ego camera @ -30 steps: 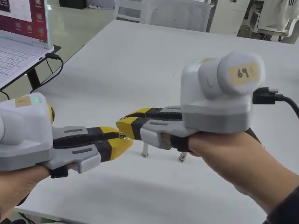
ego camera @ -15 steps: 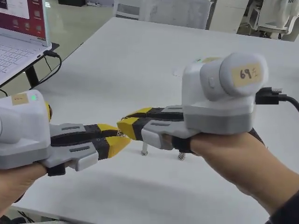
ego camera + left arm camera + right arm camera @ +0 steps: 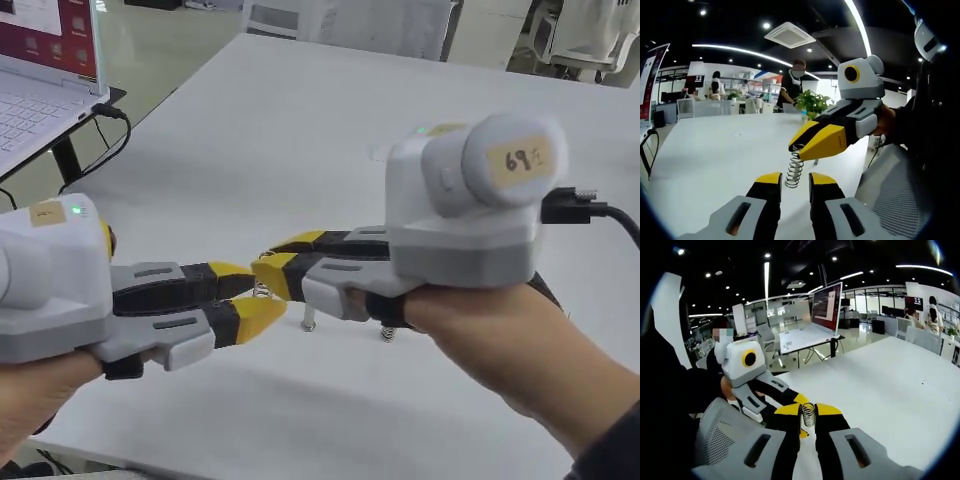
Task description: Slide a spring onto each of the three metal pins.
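Note:
A small metal spring (image 3: 794,170) hangs from my right gripper (image 3: 811,143), which is shut on its upper end. The same spring (image 3: 808,414) stands upright between the right gripper's yellow fingertips. My left gripper (image 3: 795,181) is open, and the spring's lower end sits in the gap between its jaws. In the head view the two grippers meet tip to tip above the table, left gripper (image 3: 250,297) against right gripper (image 3: 268,272), with the spring (image 3: 262,291) between them. Behind them a bare metal pin (image 3: 309,321) stands on the white table (image 3: 300,150). A second pin (image 3: 388,333) carries a spring.
An open laptop (image 3: 40,70) stands on a side stand at the far left, with a black cable (image 3: 115,135) hanging beside it. A black cable (image 3: 600,215) runs off the right gripper. Chairs and office furniture lie beyond the table's far edge.
The grippers stay tip to tip over the table. My left gripper's jaws look slightly further apart around the spring than a second ago. The head camera has shifted a little.

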A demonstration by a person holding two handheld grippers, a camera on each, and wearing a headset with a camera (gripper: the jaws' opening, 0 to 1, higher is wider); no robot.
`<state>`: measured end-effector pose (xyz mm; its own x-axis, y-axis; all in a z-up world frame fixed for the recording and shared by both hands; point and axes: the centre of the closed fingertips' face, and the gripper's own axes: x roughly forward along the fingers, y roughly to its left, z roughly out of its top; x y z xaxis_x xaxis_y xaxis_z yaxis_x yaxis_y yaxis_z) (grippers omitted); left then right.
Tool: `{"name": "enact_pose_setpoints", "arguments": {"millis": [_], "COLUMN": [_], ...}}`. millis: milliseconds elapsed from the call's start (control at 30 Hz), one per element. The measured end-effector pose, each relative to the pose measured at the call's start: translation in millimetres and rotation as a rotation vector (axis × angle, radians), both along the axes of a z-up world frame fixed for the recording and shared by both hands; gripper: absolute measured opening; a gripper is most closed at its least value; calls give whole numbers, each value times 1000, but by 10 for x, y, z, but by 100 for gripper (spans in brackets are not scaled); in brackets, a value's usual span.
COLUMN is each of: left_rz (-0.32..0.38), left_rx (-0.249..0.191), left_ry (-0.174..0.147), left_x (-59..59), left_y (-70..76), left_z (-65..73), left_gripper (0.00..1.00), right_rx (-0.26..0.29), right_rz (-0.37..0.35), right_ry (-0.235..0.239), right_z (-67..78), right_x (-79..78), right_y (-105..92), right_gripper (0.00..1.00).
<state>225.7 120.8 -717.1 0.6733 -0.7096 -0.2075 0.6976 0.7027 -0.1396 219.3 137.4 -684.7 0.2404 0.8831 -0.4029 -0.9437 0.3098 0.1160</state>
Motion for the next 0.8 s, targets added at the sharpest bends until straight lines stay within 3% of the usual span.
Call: {"name": "enact_pose_setpoints", "arguments": {"millis": [233,333,800], "left_rz": [6,10,9], "left_rx": [17,27,32], "left_ry": [15,20,52], "left_x": [-15,-22,-68], "left_y": [22,40,78], "left_z": [-81,-125,-287], "left_gripper": [25,31,52], "right_rx": [-3,-22,-55], "right_rz": [-17,-34,-120], "right_ry": [-6,-37,-67], "right_z": [14,21,2], "right_x": [56,127,438], "right_y": [-37,-71,-205], "right_gripper": [8,8,8]}}
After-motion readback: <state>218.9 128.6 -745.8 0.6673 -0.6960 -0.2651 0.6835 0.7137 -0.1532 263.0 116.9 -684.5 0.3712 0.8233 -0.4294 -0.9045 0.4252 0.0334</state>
